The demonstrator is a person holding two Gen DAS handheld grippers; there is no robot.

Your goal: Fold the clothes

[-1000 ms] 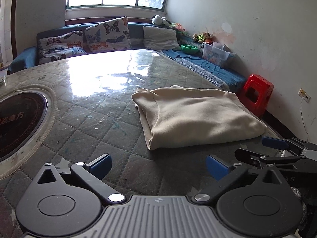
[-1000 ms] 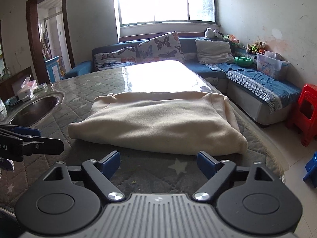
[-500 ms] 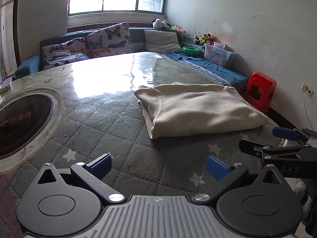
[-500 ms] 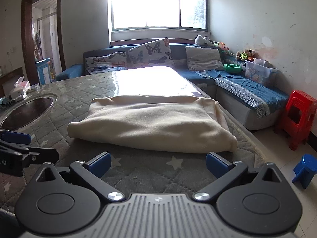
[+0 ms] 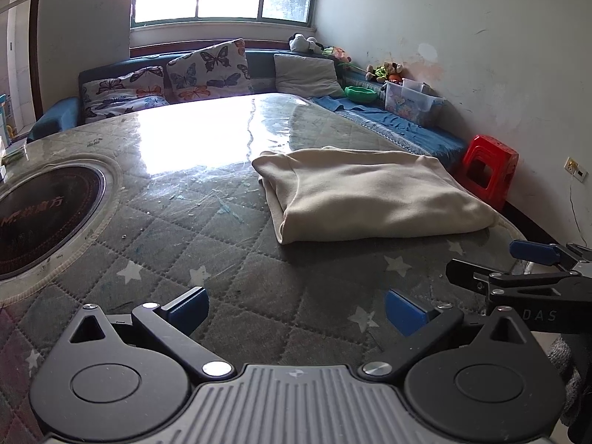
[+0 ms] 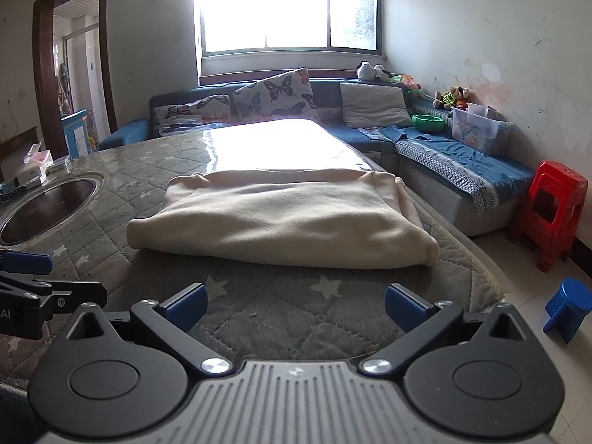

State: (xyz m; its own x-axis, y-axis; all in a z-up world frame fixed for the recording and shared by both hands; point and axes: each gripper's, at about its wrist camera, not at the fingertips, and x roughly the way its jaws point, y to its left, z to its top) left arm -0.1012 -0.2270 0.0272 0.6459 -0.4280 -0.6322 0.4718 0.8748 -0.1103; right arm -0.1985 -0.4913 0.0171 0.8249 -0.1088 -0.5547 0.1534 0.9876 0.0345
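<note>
One cream fleece garment (image 6: 281, 218), folded into a thick rectangle, lies flat on the grey quilted star-print table cover (image 6: 259, 310), toward the table's right edge, under a glossy clear sheet that glares white from the window. Both my tongs sit short of it, nothing touching the cloth.

My right gripper (image 6: 294, 305) hangs over bare cover just in front of the garment's near fold; its blue pads (image 6: 187, 305) are spread as wide as they go, having just finished opening, with nothing between them. My left gripper (image 5: 294, 307) is off to the garment's left-near corner, pads spread wide too, only quilting between them. Each gripper shows in the other's camera, side by side, apart.

Left of the garment, a round dark cooktop inset (image 5: 40, 214) is sunk in the table. Behind the table, a blue corner sofa (image 6: 444, 155) with butterfly-print cushions (image 6: 275, 94), a grey cushion (image 6: 373, 105), a green bowl (image 6: 428, 122) and a clear plastic storage box (image 6: 479, 129). On the floor at right, a red plastic stool (image 6: 555, 211) and a small blue stool (image 6: 568, 309).
</note>
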